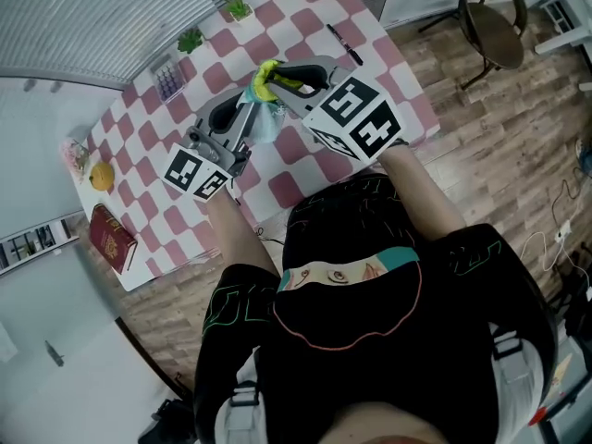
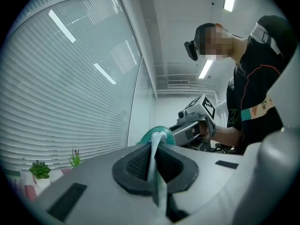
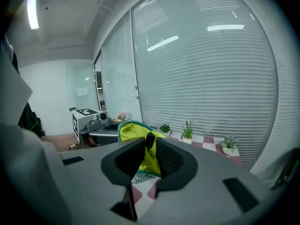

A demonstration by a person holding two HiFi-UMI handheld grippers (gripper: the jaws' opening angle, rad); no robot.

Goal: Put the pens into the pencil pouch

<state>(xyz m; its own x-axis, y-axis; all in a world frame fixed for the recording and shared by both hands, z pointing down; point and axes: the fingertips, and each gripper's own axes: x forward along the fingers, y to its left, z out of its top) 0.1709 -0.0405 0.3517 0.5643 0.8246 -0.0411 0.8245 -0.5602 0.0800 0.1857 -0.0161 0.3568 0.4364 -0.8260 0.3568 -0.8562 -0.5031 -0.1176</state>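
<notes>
A teal pencil pouch (image 1: 265,123) with a yellow lining (image 3: 133,131) hangs above the checkered table (image 1: 305,26). My left gripper (image 1: 250,109) is shut on the pouch's teal edge (image 2: 154,135), and the fabric runs down between its jaws. My right gripper (image 1: 279,81) comes in from the right at the pouch's open mouth. It is shut on a black pen (image 3: 149,140), whose tip points into the yellow opening. Another black pen (image 1: 344,44) lies on the table at the far right.
Small potted plants (image 1: 239,8) stand along the table's far edge. An orange fruit (image 1: 102,176) and a red book (image 1: 111,239) sit at the left end. A chair (image 1: 495,17) stands on the wooden floor to the right.
</notes>
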